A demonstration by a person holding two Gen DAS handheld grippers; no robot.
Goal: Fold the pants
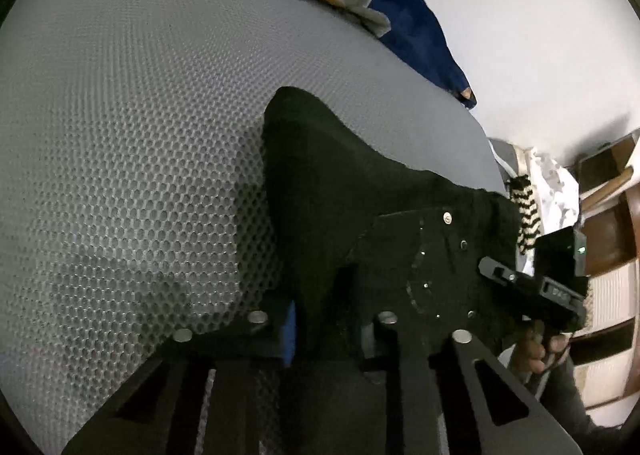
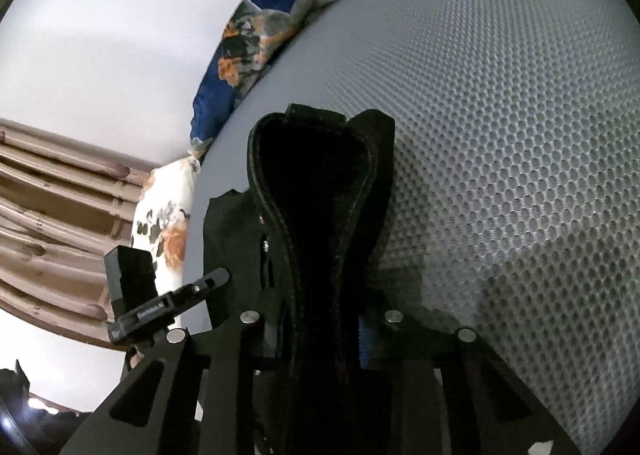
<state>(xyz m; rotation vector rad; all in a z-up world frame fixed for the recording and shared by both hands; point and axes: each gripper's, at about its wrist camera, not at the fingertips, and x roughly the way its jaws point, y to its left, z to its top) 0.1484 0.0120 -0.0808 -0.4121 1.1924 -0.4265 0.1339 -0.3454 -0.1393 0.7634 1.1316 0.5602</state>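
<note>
Now left tool (image 1: 326, 335) clamped on black pants (image 1: 340, 183); right tool (image 2: 320, 335) clamped on waistband (image 2: 288, 215).

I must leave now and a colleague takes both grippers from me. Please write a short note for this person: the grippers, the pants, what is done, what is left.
Left gripper: shut on the black pants.
Right gripper: shut on the pants' waistband edge.
Pants: bunched between both grippers, partly lifted, the rest draped on the grey mesh mattress.
Done: both grips taken.
Left: spread the pants flat, then make the folds; no finished fold shows yet.
</note>
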